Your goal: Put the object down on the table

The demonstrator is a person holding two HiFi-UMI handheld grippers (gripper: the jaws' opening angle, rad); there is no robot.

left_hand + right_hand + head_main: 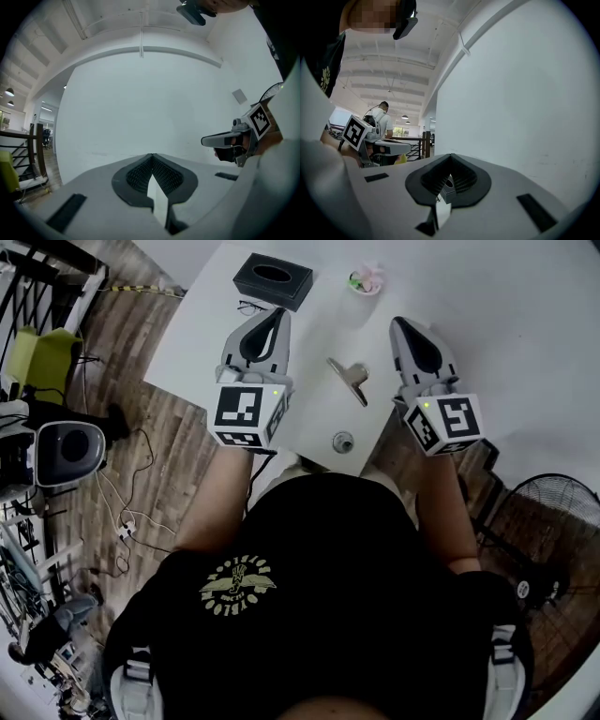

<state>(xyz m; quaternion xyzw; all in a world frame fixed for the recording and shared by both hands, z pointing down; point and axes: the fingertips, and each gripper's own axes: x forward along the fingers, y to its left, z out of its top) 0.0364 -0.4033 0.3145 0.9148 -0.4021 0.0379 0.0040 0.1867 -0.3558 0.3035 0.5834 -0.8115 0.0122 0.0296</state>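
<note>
Clip (pixel 349 381) lies on the surface (pixel 309 413), between left gripper (pixel 277 315) and right gripper (pixel 402 324), touching neither. Both pairs of jaws closed, empty.

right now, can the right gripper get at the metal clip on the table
Probably yes. The metal clip lies in the open on the table beside the right gripper; nothing blocks it, though the jaws are shut.
</note>
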